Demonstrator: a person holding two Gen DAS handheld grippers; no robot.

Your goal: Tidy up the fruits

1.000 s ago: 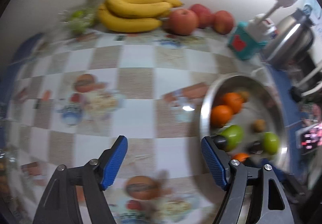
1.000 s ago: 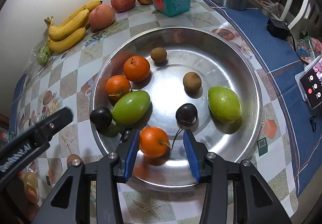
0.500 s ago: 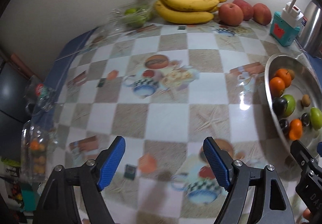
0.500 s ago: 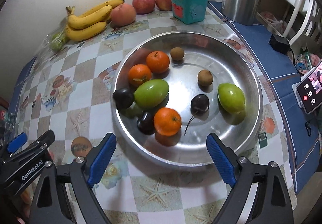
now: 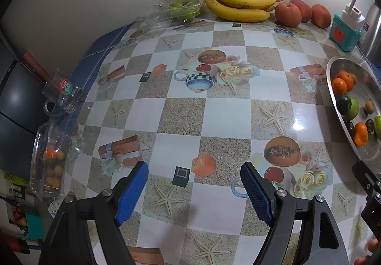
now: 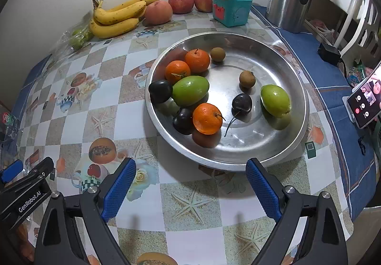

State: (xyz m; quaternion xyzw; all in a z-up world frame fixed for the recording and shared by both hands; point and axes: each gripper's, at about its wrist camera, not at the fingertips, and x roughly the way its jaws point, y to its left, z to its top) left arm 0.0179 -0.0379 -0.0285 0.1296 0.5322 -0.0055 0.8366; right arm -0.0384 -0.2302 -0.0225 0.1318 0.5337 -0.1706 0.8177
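left tongs (image 5: 194, 184): wide, empty, above desk (image 5: 226, 112)
right tongs (image 6: 190, 184): wide, empty, before steel bowl (image 6: 295, 141)
bowl: oranges, mangoes, plums

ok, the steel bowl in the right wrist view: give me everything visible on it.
The steel bowl is a wide, shallow, round basin of shiny reflective metal, upright on the checkered tablecloth, just ahead of the open right tongs, which are clear of it. Inside lie three oranges, two green mangoes, three dark plums and two small brown fruits, mostly crowded on its left half. The rim looks undented. The left wrist view shows only its edge, at far right.
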